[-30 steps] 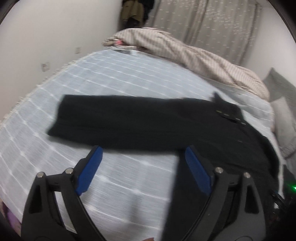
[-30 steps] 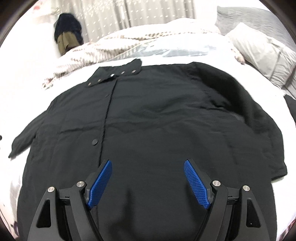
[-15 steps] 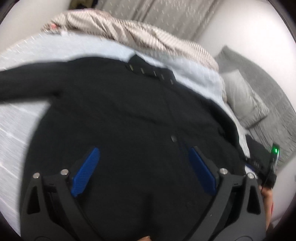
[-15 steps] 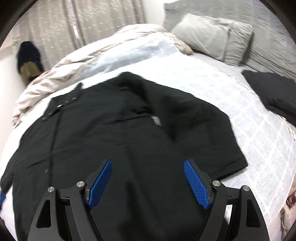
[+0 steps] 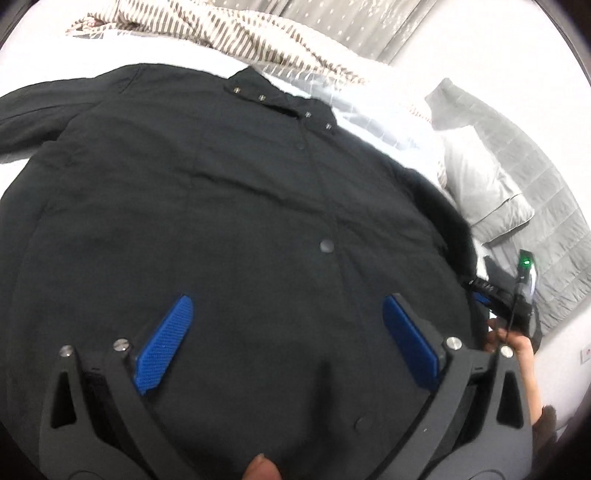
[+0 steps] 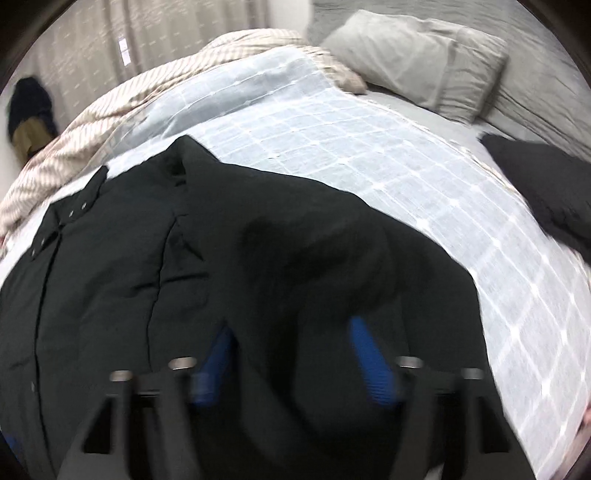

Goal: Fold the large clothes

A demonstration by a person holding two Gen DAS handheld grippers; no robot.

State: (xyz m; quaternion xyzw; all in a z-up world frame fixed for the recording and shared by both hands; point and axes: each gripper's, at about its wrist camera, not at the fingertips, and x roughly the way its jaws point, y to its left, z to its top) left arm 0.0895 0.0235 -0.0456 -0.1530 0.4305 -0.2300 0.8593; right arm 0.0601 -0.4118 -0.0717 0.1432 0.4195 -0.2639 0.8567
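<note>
A black shirt lies spread flat on the bed, front up, its collar toward the far side. Its weave is matte and lightly creased, with round dark buttons down the placket and 4 small metal snaps at the collar. The bed's cover is pale blue with a white grid. Around it lie a striped blanket, 1 grey pillow and another dark garment. The left tongs hover over the shirt, opening wide, nothing between them. The right tongs, blurred, are closing around a raised fold of the shirt; whether they grip it I cannot tell.
</note>
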